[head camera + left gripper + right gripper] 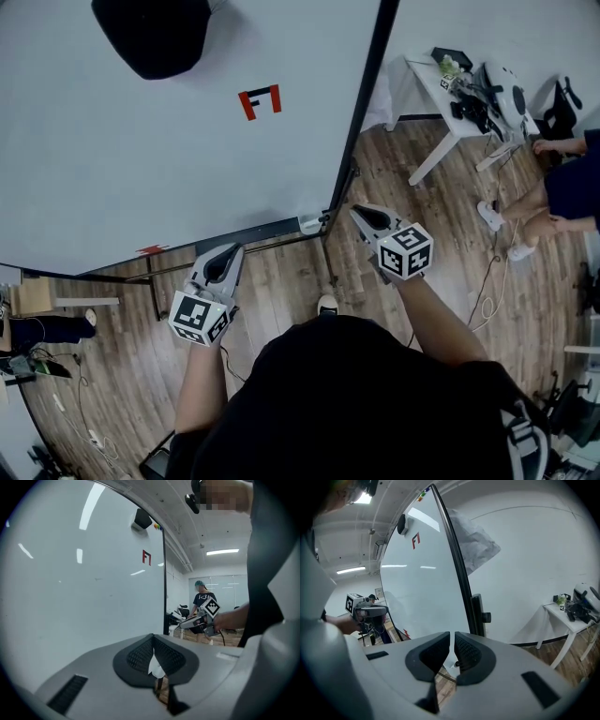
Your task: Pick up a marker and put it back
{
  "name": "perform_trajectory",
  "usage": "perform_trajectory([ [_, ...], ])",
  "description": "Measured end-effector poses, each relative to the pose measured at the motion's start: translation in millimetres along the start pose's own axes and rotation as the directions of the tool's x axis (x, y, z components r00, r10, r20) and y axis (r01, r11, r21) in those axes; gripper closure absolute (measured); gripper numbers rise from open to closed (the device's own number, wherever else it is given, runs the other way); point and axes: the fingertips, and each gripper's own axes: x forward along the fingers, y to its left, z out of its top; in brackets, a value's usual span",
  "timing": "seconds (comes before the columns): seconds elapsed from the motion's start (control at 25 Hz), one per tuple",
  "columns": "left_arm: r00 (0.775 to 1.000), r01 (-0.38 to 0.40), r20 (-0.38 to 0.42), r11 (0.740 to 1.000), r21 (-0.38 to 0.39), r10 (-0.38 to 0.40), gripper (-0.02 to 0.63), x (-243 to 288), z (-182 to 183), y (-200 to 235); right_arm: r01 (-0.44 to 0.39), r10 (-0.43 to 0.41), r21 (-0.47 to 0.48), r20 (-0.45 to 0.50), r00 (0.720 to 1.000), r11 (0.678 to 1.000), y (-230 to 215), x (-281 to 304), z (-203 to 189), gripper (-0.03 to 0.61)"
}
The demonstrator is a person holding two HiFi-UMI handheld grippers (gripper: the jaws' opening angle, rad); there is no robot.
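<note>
Head view: left tool (228,251) at 8 o'clock and right tool (364,214) at 3 o'clock, both at the whiteboard's (141,178) lower edge; cluttered desk (441,89) at 2 o'clock.
Left gripper view: pads together, nothing held; only here, a standing person (205,599) at 3 o'clock.
Right gripper view: pads a narrow slit apart, nothing between.
Marker: I cannot tell where it is.

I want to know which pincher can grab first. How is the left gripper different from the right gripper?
The left gripper has its jaws touching at the tips; the right gripper has a thin gap between its jaws. The left gripper is held in front of the whiteboard; the right gripper is just past its black edge. Both are grey and hold nothing.
</note>
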Motion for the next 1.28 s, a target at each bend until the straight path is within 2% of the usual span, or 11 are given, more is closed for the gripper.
perform_trajectory([
  [0.36, 0.999, -0.049, -0.026, 0.999, -0.025, 0.048, 0.601, 11.8, -6.5, 21.9, -0.064, 0.064, 0.002, -0.074, 0.995, 0.998, -8.4, 43.9, -21.9, 0.534],
  [0.92, 0.996, -0.063, -0.066, 0.997, -0.043, 0.06, 0.601, 30.8, -17.1, 31.6, -0.121, 0.125, 0.034, -0.173, 0.977, 0.992, -20.5, 80.0, -65.2, 0.499],
  [1.28, 0.994, -0.075, -0.085, 0.995, -0.06, 0.07, 0.601, 31.2, -27.1, 34.0, -0.156, 0.164, 0.054, -0.245, 0.956, 0.986, -20.8, 94.3, -92.8, 0.465],
])
